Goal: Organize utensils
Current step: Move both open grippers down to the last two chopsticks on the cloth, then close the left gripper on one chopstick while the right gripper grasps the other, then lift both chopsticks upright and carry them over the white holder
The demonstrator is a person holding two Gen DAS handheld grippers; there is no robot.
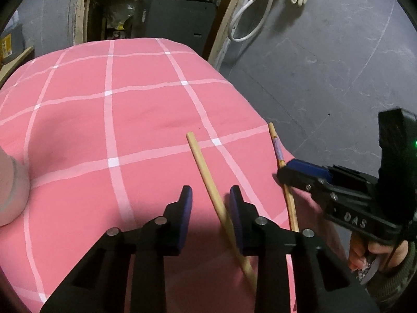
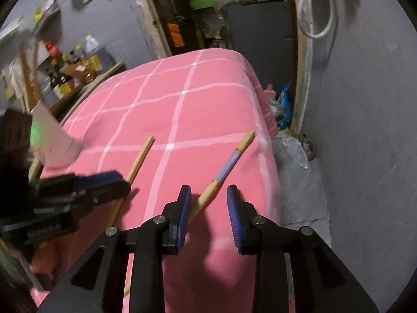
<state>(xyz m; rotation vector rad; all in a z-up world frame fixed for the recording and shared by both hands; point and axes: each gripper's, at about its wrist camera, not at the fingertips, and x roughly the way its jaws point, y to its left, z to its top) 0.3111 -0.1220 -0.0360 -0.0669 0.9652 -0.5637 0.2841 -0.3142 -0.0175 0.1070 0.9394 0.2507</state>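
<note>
Two wooden chopsticks lie on a pink checked cloth [image 1: 146,120]. The plain chopstick [image 1: 206,172] runs between the open fingers of my left gripper [image 1: 211,195], close to the right pad. The second chopstick, with a lilac band [image 2: 229,161], lies near the table's right edge; it also shows in the left wrist view [image 1: 277,154]. My right gripper [image 2: 208,195] is open above it, the stick passing by the left pad. The plain chopstick [image 2: 140,155] and my left gripper [image 2: 104,180] show at the left of the right wrist view.
A white cup [image 1: 11,190] stands at the left; in the right wrist view it [image 2: 57,140] is blurred behind the left gripper. The table's right edge [image 2: 271,156] drops to a grey floor [image 1: 325,65]. A shelf of bottles [image 2: 70,62] is far left.
</note>
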